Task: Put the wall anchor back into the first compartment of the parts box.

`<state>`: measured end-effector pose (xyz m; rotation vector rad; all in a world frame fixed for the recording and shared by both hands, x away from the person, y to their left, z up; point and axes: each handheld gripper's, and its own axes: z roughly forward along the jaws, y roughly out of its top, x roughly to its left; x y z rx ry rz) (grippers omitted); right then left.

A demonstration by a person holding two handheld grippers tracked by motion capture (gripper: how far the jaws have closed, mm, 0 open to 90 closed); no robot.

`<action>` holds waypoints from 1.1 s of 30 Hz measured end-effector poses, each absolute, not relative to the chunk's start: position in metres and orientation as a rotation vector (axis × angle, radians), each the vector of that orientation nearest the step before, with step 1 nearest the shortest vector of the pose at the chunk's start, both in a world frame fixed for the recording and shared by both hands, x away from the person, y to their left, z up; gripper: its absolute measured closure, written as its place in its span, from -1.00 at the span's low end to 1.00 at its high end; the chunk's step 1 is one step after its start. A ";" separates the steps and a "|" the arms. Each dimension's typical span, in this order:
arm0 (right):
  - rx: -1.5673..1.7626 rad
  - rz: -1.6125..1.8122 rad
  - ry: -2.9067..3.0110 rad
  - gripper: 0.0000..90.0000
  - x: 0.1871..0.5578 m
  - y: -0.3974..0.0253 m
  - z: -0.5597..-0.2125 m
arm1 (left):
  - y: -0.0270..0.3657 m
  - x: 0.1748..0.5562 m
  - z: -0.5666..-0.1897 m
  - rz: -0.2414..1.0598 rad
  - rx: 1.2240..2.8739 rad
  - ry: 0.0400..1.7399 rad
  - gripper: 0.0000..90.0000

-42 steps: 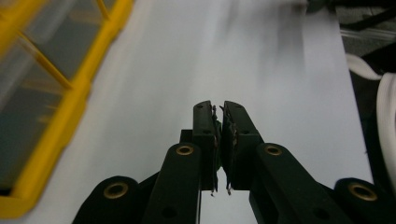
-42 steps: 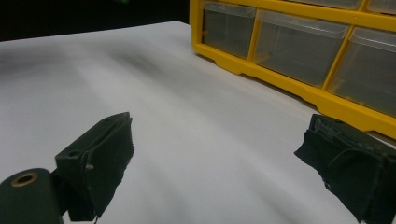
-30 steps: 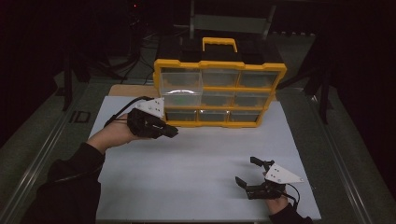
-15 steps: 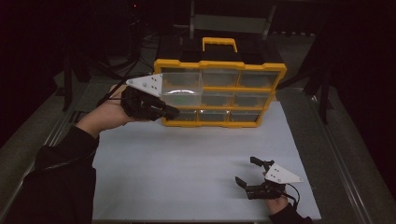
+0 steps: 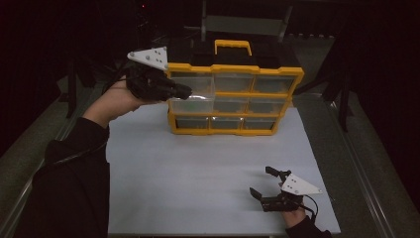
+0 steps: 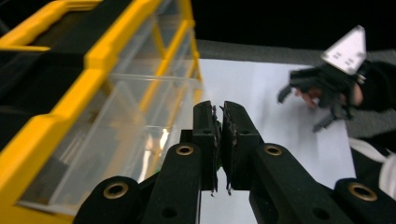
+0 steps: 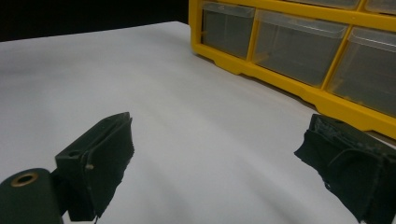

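Dark room around a white table sheet [image 5: 198, 168] that ran through the frame's middle and lower part in the high view. Left gripper [image 5: 184, 91] sat upper left of that frame, held up off the sheet, jaws pinched nearly together with only a thin slit between them in the left gripper view [image 6: 220, 122]; nothing visible between the pads. Its tip was right at the upper-left clear drawer [image 5: 190, 84] of the yellow organizer [image 5: 233, 99]; contact can't be confirmed. In the left gripper view that drawer [image 6: 121, 135] looked pulled out a bit from the yellow frame [image 6: 60, 121], at left of frame. Organizer stood upright at upper centre, handle [image 5: 233, 47] on top, three rows of clear drawers. Right gripper [image 5: 261, 186] lay low on the sheet at lower right, jaws spread wide, empty, well apart from the organizer. Right gripper view [image 7: 215, 158] showed bare sheet between the pads and the organizer's bottom row [image 7: 299, 44] at upper right.
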<state>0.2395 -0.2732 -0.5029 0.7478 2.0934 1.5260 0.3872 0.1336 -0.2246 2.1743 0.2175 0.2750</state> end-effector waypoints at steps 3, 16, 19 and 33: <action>0.746 1.526 2.094 -0.82 0.240 -0.273 -0.503 | 0.136 0.396 -0.225 0.293 2.158 0.289 0.85; 0.744 1.523 2.097 -0.82 0.239 -0.273 -0.503 | 0.129 0.413 -0.232 0.345 2.104 0.446 0.85; 0.744 1.521 2.098 -0.82 0.240 -0.274 -0.503 | 0.127 0.417 -0.235 0.351 2.122 0.480 0.84; 0.743 1.523 2.097 -0.82 0.240 -0.274 -0.503 | 0.121 0.428 -0.247 0.366 2.185 0.614 0.83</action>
